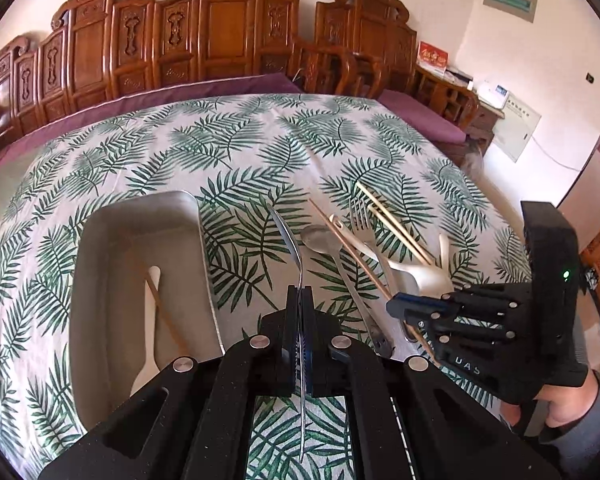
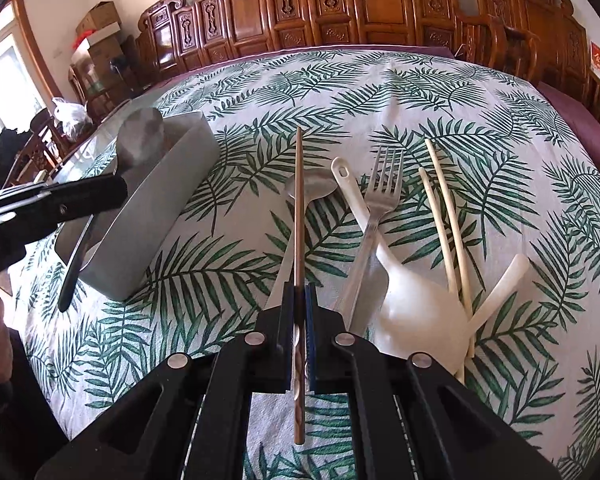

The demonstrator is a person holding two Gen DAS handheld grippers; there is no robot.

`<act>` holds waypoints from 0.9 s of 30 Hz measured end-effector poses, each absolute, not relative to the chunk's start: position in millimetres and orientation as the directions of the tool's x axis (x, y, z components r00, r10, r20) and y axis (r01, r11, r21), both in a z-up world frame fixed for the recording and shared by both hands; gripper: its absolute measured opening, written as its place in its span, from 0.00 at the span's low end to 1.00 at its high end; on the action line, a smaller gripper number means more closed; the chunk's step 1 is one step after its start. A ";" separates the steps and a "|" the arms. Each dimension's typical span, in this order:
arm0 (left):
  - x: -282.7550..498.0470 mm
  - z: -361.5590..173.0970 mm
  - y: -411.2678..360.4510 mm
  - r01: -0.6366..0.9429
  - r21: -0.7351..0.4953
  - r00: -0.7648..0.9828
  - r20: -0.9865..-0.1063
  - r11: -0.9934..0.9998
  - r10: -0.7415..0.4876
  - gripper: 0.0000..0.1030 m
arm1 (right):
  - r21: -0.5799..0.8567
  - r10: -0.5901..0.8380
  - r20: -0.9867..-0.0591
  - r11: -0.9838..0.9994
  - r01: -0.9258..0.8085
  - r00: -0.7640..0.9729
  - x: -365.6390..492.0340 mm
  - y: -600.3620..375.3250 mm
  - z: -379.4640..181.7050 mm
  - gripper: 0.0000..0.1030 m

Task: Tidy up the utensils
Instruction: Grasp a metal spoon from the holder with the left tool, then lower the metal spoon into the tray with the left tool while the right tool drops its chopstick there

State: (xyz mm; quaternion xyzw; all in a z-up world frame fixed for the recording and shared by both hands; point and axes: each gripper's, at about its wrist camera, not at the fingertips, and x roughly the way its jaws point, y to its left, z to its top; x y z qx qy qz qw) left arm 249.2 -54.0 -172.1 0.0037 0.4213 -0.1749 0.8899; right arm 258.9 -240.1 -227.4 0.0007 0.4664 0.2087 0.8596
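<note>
Jaws of the left gripper point(image 1: 300, 300) are pinched on a metal spoon point(image 1: 290, 236) held edge-on, its bowl pointing away, just right of the grey tray point(image 1: 100, 248) that already contains a brown chopstick point(image 1: 166, 312) and a white spoon point(image 1: 152, 320). Beside it, the right gripper point(image 2: 299, 300) is clamped on another brown chopstick point(image 2: 299, 200), raised over the leaf-print tablecloth point(image 2: 420, 92). Right of that chopstick lie a second metal spoon point(image 2: 312, 188), a white ladle point(image 2: 400, 292), a steel fork point(image 2: 380, 200) and two pale chopsticks point(image 2: 448, 216), some overlapping, with carved wooden chairs point(image 2: 340, 4) along the far edge.
</note>
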 end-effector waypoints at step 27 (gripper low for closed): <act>282.0 -189.6 40.6 0.185 -0.213 0.561 -0.779 0.959 -0.281 0.01 | 0.174 0.415 -0.744 0.877 -0.448 0.523 231.9 -170.4 -159.5 0.06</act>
